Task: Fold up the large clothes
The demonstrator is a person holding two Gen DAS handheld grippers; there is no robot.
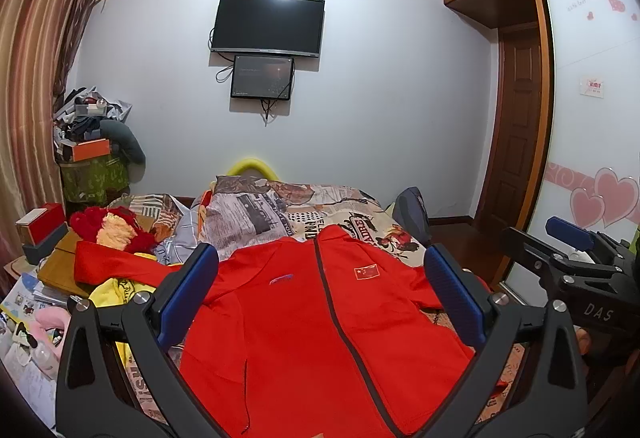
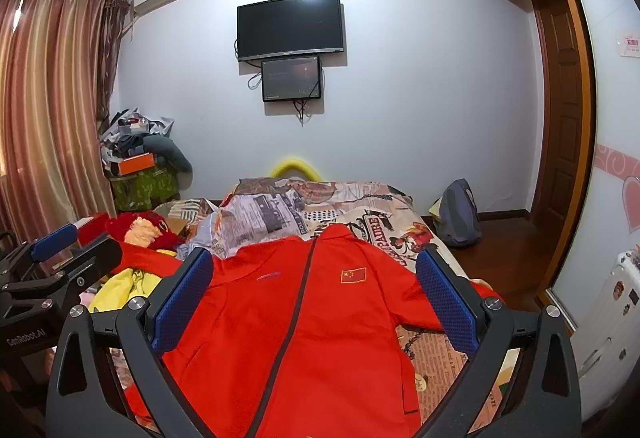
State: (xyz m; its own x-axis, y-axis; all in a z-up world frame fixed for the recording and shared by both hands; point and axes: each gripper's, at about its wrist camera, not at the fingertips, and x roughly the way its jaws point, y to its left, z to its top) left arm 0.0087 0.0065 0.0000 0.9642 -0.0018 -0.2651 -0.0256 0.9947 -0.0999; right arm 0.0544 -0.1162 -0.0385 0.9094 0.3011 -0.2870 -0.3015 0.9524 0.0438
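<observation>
A large red zip-up jacket (image 1: pixel 304 322) with a small flag badge lies spread face up on the bed, collar toward the far wall; it also shows in the right wrist view (image 2: pixel 316 322). Its left sleeve (image 1: pixel 116 266) stretches out to the left. My left gripper (image 1: pixel 322 290) is open and empty, held above the jacket's chest. My right gripper (image 2: pixel 314 292) is open and empty, also above the chest. The right gripper shows at the right edge of the left wrist view (image 1: pixel 576 266), and the left gripper at the left edge of the right wrist view (image 2: pixel 56 270).
The bed (image 1: pixel 360 214) has a newspaper-print cover and a bunched quilt (image 1: pixel 248 214) at its far end. A red plush toy (image 1: pixel 108 230), yellow cloth (image 1: pixel 116 292) and clutter lie left. A backpack (image 2: pixel 458 214) sits on the floor right. A wardrobe (image 1: pixel 592 110) stands right.
</observation>
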